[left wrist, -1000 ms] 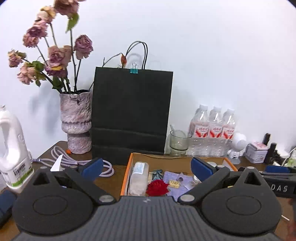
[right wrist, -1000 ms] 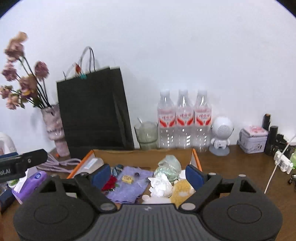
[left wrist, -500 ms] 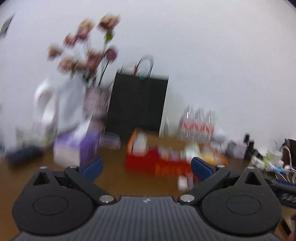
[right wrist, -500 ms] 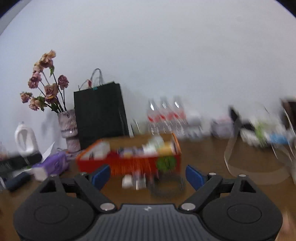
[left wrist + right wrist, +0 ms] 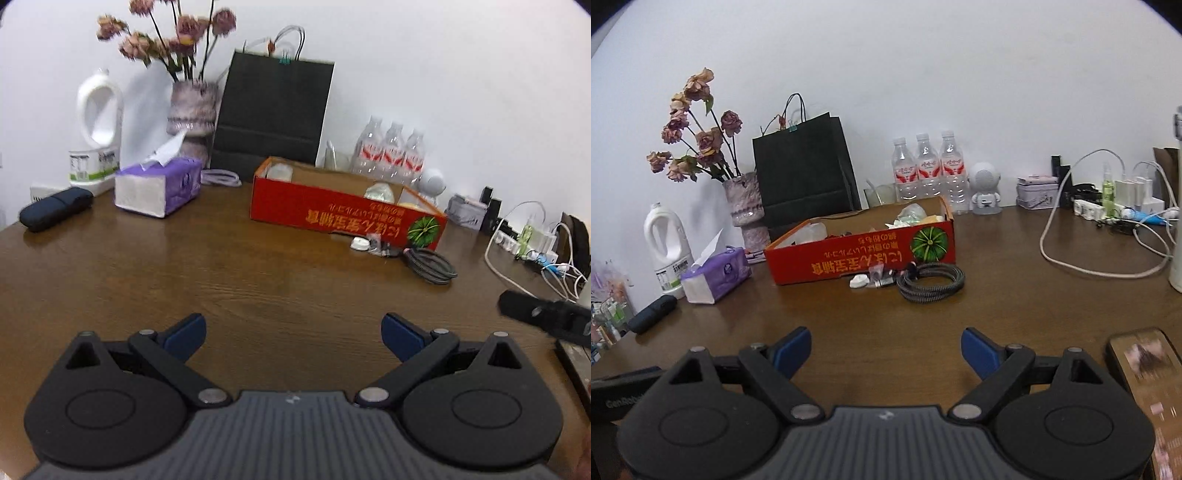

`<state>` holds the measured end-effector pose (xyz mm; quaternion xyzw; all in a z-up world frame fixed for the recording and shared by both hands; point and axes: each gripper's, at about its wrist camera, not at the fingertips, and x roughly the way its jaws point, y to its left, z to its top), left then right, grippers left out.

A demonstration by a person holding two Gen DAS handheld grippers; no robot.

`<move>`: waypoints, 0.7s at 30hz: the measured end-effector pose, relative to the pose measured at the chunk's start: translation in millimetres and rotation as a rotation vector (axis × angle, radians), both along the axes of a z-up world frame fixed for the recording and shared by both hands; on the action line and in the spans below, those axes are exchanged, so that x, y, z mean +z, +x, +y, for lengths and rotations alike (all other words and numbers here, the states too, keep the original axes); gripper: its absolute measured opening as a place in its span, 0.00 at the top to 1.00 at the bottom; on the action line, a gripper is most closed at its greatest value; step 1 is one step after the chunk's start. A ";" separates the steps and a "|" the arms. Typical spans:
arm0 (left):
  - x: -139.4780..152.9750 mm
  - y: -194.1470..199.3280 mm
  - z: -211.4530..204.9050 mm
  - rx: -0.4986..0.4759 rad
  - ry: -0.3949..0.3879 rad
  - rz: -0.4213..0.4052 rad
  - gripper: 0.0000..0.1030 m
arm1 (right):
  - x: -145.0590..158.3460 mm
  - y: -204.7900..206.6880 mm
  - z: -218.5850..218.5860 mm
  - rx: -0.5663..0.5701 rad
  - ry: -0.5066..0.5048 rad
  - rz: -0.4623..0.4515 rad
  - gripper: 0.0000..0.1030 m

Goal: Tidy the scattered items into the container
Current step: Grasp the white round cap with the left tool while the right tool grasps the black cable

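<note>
Before the box [image 5: 860, 254], cable [image 5: 932, 282], cap [image 5: 858, 281] and clips [image 5: 882, 278] are lying loose. I'm holding both tongs, left [image 5: 291, 334] and right [image 5: 886, 347], wide open, empty; I'm favouring the cable first, pinching several loops together.

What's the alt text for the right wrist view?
Open right gripper over a brown table, empty. Ahead, a red cardboard box of small items; a coiled cable and white cap lie before it.
</note>
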<state>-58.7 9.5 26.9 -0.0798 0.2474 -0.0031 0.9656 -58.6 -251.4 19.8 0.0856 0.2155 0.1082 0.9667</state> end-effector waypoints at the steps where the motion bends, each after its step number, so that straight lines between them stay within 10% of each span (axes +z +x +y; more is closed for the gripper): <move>1: -2.4 10.1 -0.7 -0.014 0.007 0.003 0.00 | 1.4 11.1 -1.1 0.004 0.009 0.008 0.18; 8: 0.5 137.4 -26.5 -0.224 0.047 0.019 0.08 | -1.2 130.5 3.0 -0.023 0.094 0.146 0.47; 13: -11.8 224.3 -50.9 -0.330 0.122 0.077 0.37 | -22.4 218.3 7.7 -0.091 0.152 0.295 0.55; 21: -31.0 267.0 -61.9 -0.363 0.068 0.150 0.55 | -28.8 245.2 25.1 0.004 -0.123 0.262 0.63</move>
